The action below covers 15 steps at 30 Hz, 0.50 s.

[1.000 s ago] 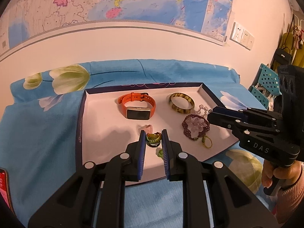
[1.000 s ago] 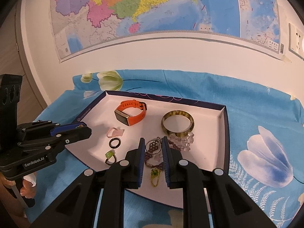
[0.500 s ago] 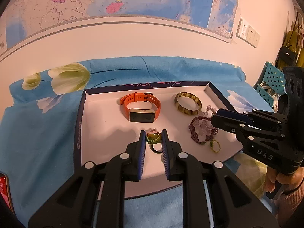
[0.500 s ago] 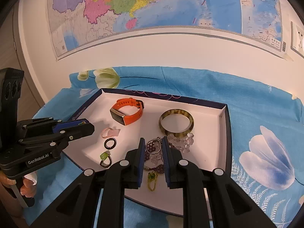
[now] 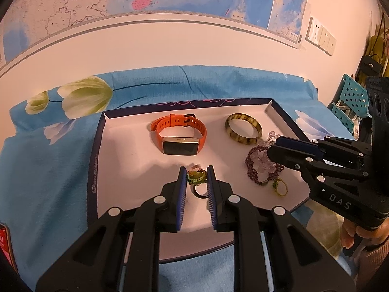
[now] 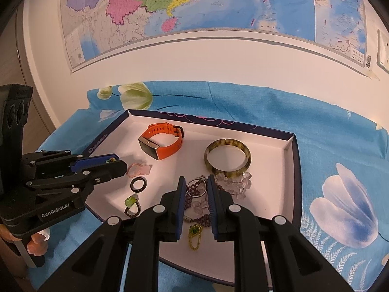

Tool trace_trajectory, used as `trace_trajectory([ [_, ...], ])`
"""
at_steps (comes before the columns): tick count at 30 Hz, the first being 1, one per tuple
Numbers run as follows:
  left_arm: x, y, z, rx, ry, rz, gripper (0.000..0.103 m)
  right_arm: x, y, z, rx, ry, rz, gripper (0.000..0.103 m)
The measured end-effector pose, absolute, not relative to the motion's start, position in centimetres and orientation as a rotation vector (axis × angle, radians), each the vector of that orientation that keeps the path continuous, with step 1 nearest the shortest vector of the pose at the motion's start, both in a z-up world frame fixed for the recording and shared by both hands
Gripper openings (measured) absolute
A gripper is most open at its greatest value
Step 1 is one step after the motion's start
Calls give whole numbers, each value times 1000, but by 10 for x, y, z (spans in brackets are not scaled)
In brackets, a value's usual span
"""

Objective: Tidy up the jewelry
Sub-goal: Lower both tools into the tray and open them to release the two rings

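My left gripper (image 5: 196, 172) held a green woven ring (image 5: 196, 176) between its jaws, narrow and pinched on it, above the white tray (image 6: 279, 170), with a dark ring (image 6: 138, 184) lying just below. My right gripper (image 6: 196, 182) hovered with narrow jaws framing a small metal hoop (image 6: 196, 187) on the purple bead bracelet (image 5: 252, 168); whether they gripped it I could not tell. The orange watch (image 5: 178, 137) and mottled bangle (image 5: 243, 128) lay at the tray's far side, well apart. Compared with 1 second earlier, the ring stayed clamped and both hands had barely shifted.
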<state>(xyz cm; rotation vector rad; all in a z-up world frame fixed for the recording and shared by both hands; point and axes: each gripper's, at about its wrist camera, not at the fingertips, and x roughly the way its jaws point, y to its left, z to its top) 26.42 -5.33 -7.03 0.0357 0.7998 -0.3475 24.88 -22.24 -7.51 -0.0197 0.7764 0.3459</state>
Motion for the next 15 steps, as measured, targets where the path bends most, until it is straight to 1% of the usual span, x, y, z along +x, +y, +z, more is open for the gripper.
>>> trace_trajectory([
  [15, 272, -63, -83, 57, 832, -333, 17, 260, -219, -86, -22, 815, 321, 16],
])
